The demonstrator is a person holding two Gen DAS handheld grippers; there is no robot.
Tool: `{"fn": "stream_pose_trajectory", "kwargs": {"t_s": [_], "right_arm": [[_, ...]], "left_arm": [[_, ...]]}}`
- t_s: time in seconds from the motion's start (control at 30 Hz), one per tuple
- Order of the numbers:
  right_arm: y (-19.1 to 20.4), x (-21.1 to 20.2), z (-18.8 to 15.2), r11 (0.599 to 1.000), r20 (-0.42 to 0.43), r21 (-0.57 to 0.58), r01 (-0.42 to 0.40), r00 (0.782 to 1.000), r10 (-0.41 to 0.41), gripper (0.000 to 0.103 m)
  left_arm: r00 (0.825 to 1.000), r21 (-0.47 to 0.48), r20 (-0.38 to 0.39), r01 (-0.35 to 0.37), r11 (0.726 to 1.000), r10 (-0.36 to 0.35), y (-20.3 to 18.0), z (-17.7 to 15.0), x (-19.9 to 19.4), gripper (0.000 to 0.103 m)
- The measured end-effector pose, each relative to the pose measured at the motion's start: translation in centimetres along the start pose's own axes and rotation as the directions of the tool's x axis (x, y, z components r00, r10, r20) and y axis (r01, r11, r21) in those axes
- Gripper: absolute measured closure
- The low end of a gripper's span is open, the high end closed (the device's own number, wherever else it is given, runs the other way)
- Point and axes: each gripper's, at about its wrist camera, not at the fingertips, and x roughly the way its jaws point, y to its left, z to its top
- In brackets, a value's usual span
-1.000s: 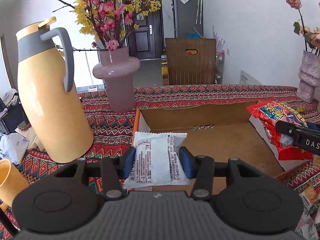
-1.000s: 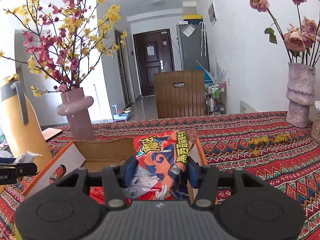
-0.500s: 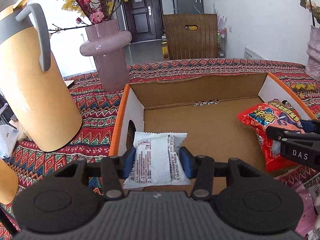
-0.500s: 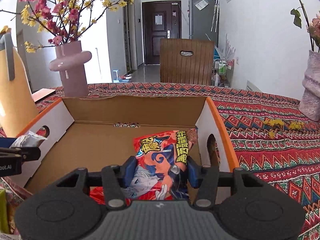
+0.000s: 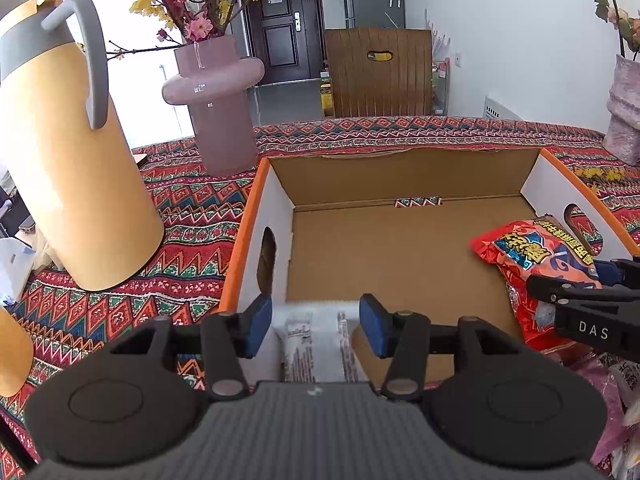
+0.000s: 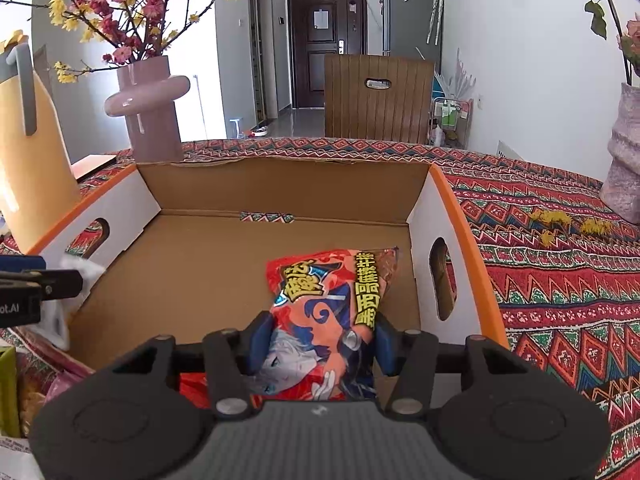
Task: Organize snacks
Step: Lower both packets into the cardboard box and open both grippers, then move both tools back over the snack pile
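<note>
The left tongs point(image 5: 316, 326) hang over the near left corner of the cardboard box point(image 5: 400, 248), and their jaws are opening; the blue pads point(image 5: 256, 322) stand clear of the white snack packet point(image 5: 316, 344) that lies between them, a gap showing on each side; the packet sits low between the fingers, just inside the box's white left wall, its lower part hidden by the gripper body. The right tongs point(image 6: 320, 340) are at a middling spread and clamp the red snack bag point(image 6: 332, 304) from both sides; the bag's top end reaches forward over the brown box floor, close to the right wall with its oval hand-hole. In the left view the same red bag shows at the right edge, with the right tongs' black fingers across it. The box point(image 6: 280, 184), orange along its rims, stands on a bench covered by a red patterned cloth point(image 6: 560, 280); to its left are a yellow thermos jug point(image 5: 68, 160) with a grey handle and a pink vase point(image 5: 220, 108) holding pink and yellow blossom branches; a second, textured vase point(image 6: 624, 160) stands well apart on the far right; a brown wooden chair back point(image 6: 378, 98) rises behind the bench.
</note>
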Motion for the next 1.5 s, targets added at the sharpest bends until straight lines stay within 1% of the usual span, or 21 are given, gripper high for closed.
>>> {"fn": "stream_pose_trajectory", "kwargs": {"t_s": [0.07,0.13,0.17,0.2,0.23,0.27,0.3,0.33,0.37,0.4,0.5,0.63,0.8,1.13,1.2,1.37,1.5], "right_arm": [[-0.3,-0.5,0.2,1.0,0.017,0.019,-0.009,1.0,0.009,0.051],[-0.5,-1.3,0.4,0.999,0.048,0.036,-0.017,0.999,0.015,0.049],[-0.6,-1.9,0.5,0.999,0.064,0.043,-0.023,0.998,0.021,0.044],[-0.7,-2.4,0.7,0.998,0.081,0.051,-0.025,0.997,0.021,0.038],[-0.8,-3.1,0.8,0.998,0.103,0.056,-0.021,0.995,0.015,0.023],[-0.9,-3.7,0.8,0.998,0.128,0.058,-0.016,0.992,0.009,0.013],[-1.0,-4.3,0.9,0.998,0.149,0.06,-0.015,0.989,0.006,0.011],[-1.1,-4.8,0.9,0.998,0.162,0.065,-0.017,0.987,0.006,0.008],[-1.3,-5.4,1.0,0.997,0.175,0.073,-0.02,0.985,0.007,0.003],[-1.4,-5.8,1.0,0.997,0.187,0.079,-0.02,0.982,0.005,0.0],[-1.5,-7.2,0.7,0.997,0.222,0.082,-0.015,0.975,-0.004,0.0],[-1.8,-8.7,0.3,0.995,0.243,0.102,-0.014,0.97,-0.011,0.0],[-1.8,-10.9,-0.8,0.993,0.272,0.114,-0.014,0.962,-0.017,0.0],[-0.8,-16.1,-4.4,0.996,0.337,0.093,-0.011,0.941,-0.021,0.0],[-0.5,-16.9,-5.2,0.996,0.345,0.086,-0.008,0.938,-0.023,0.0],[0.1,-18.4,-7.1,0.998,0.347,0.069,-0.002,0.937,-0.023,0.0],[0.4,-19.1,-8.5,0.998,0.347,0.066,0.0,0.938,-0.023,0.0]], "left_arm": [[1.0,0.001,0.013,0.001,1.0,-0.001,0.0,0.0,-0.4,0.044],[1.0,0.002,0.031,0.002,1.0,-0.002,0.0,0.0,-0.8,0.031],[0.999,0.002,0.044,0.0,1.0,0.0,0.0,0.0,-1.2,0.027],[0.998,0.0,0.055,-0.002,1.0,0.002,0.0,0.0,-1.5,0.02],[0.998,-0.003,0.068,-0.003,1.0,0.003,0.1,0.0,-1.8,0.017],[0.997,-0.008,0.077,-0.002,1.0,0.003,0.2,0.0,-2.0,0.016],[0.996,-0.014,0.084,0.001,1.0,0.0,0.3,0.0,-2.4,0.011],[0.996,-0.022,0.094,0.005,1.0,-0.003,0.4,0.0,-2.7,0.003],[0.994,-0.028,0.109,0.005,1.0,-0.001,0.5,-0.1,-3.1,0.0],[0.992,-0.031,0.126,0.005,1.0,-0.001,0.6,-0.1,-3.6,0.0],[0.987,-0.034,0.162,0.014,0.999,-0.009,0.6,-0.2,-4.8,0.0],[0.983,-0.042,0.183,0.007,0.999,0.001,0.8,-0.4,-5.8,0.0],[0.979,-0.063,0.205,0.024,0.998,-0.011,1.7,-1.3,-7.5,0.0],[0.964,-0.096,0.264,0.057,0.994,-0.03,3.5,-4.5,-11.6,0.0],[0.963,-0.104,0.267,0.057,0.993,-0.028,3.8,-5.2,-12.2,0.0],[0.96,-0.118,0.278,0.071,0.99,-0.035,4.5,-7.0,-13.5,0.0],[0.956,-0.124,0.291,0.065,0.99,-0.026,4.8,-8.3,-14.4,0.0]]}}
